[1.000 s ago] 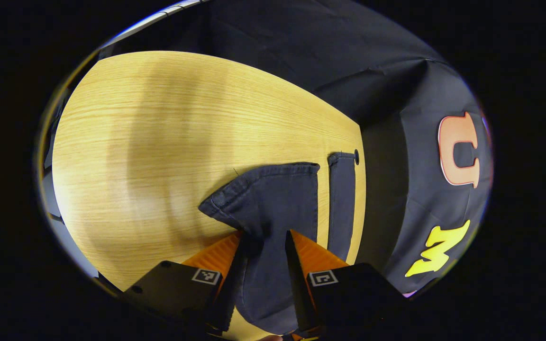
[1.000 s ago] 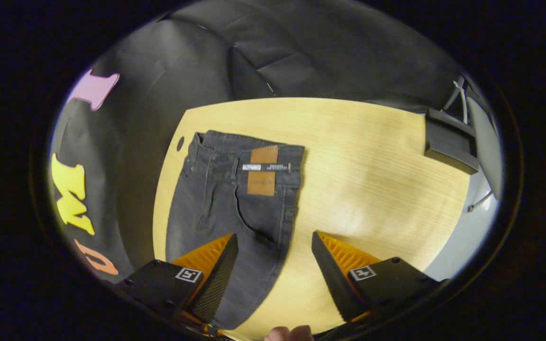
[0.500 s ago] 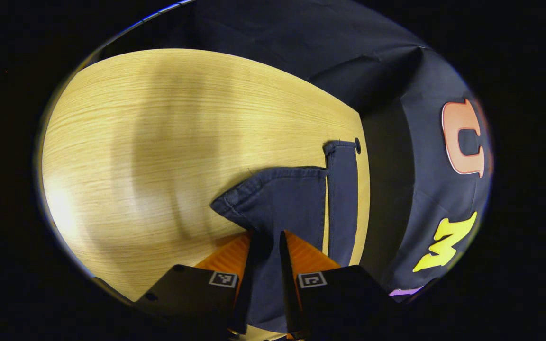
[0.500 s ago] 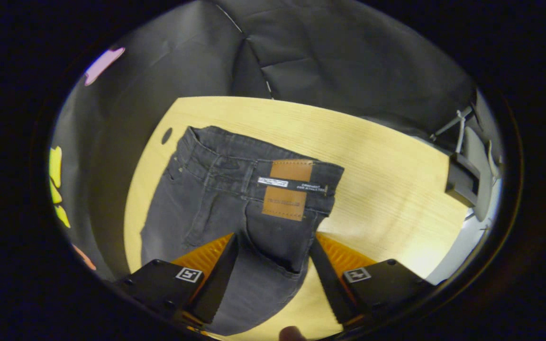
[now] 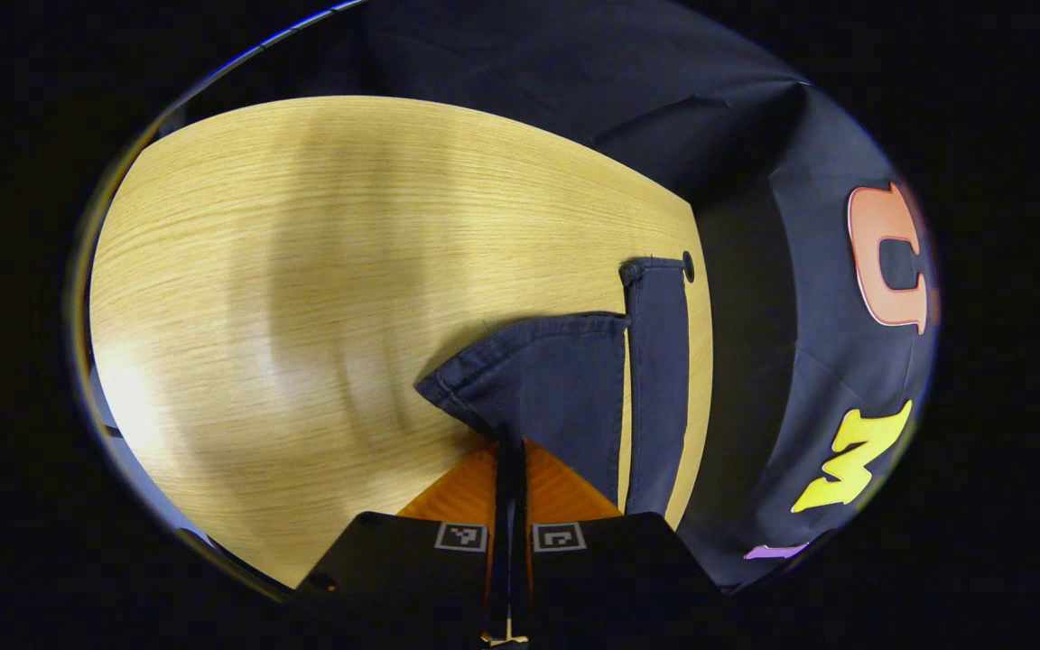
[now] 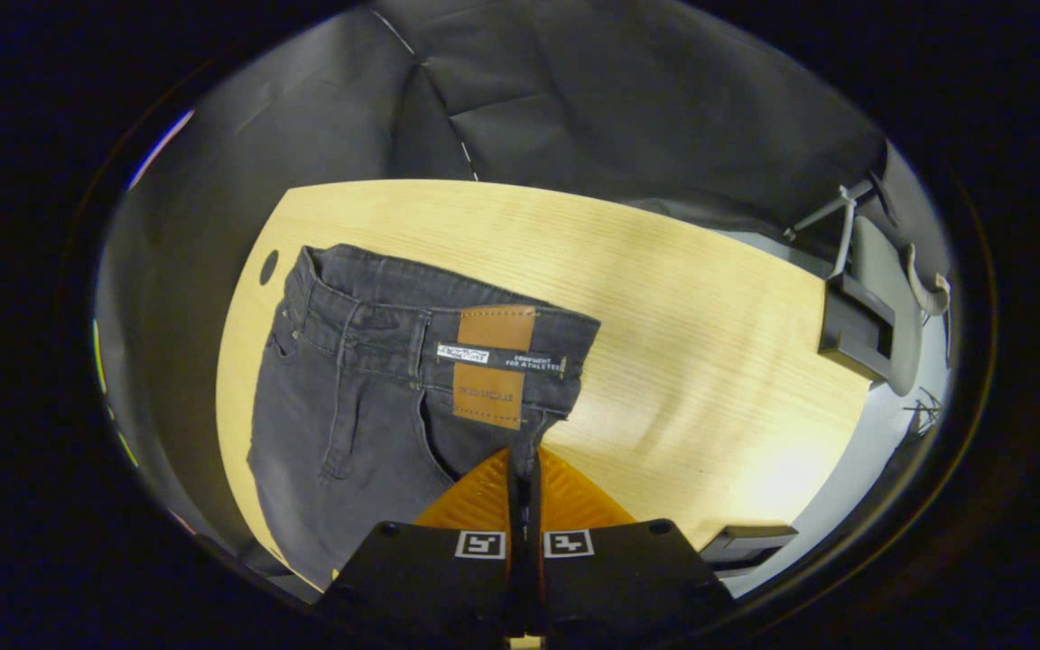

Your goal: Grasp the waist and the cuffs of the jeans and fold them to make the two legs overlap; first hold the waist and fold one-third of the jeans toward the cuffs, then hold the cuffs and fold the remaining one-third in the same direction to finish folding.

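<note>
Both jaws have just closed since half a second ago: left hand-held gripper (image 5: 509, 451) pinches the near cuff (image 5: 538, 379), right hand-held gripper (image 6: 524, 465) pinches the waist (image 6: 448, 338) edge. Jeans (image 6: 376, 397) lie flat on the desk (image 6: 682, 325). Grasp looks secured; leg-overlap fold comes next.

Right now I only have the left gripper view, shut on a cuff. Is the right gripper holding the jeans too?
Observer: Yes, the right gripper is shut on the jeans, just below the waistband.
Operator: Is the waist flat?
Observer: It lies flat on the table, leather patch facing up.
Operator: Anything else on that table?
Observer: A dark clamp-like fixture sits at its far edge.
</note>
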The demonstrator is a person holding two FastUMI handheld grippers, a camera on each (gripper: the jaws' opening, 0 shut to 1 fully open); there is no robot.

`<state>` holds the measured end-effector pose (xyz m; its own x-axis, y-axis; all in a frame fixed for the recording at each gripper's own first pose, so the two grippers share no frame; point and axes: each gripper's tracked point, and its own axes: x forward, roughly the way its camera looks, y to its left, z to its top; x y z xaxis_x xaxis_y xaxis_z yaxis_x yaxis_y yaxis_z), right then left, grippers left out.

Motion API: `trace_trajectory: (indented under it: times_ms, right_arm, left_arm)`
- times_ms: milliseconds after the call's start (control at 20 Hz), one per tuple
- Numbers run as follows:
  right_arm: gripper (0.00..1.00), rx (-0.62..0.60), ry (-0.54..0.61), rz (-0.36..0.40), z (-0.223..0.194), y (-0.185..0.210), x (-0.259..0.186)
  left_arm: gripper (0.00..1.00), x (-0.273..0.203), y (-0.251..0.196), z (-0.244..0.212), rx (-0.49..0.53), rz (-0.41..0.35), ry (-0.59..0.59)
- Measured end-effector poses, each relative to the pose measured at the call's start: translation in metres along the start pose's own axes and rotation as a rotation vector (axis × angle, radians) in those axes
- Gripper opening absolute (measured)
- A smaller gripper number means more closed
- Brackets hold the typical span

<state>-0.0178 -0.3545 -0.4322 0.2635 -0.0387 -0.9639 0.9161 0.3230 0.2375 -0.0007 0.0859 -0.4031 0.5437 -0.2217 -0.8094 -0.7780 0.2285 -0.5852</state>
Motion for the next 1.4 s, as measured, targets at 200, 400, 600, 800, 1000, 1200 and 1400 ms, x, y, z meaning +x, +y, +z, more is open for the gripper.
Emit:
trace_trajectory:
  times_ms: [200, 400, 600, 800, 1000, 1200, 1400]
  right_arm:
    - [0.0, 0.026, 0.007, 0.119, -0.003, 0.014, -0.033]
    - [0.0, -0.016, -0.003, 0.225, -0.001, 0.041, -0.076]
    - [0.0, -0.041, -0.016, 0.349, 0.012, 0.091, -0.122]
    - [0.0, -0.121, -0.034, 0.379, 0.033, 0.138, -0.121]
    - [0.0, -0.13, -0.001, 0.372, 0.049, 0.183, -0.091]
    - [0.01, -0.178, -0.002, 0.371, 0.064, 0.229, -0.063]
    - [0.0, -0.189, 0.019, 0.363, 0.074, 0.266, -0.02]
  left_arm:
    - [0.04, -0.028, -0.02, 0.005, -0.049, -0.054, -0.008]
    - [0.04, -0.059, -0.04, 0.006, -0.07, -0.106, -0.023]
    - [0.04, -0.073, -0.067, 0.023, -0.111, -0.136, -0.023]
    - [0.04, -0.058, -0.107, 0.044, -0.114, -0.132, 0.023]
    - [0.04, -0.017, -0.157, 0.064, -0.091, -0.123, 0.067]
    - [0.03, 0.031, -0.206, 0.077, -0.045, -0.097, 0.114]
    - [0.04, 0.088, -0.235, 0.09, 0.023, -0.052, 0.13]
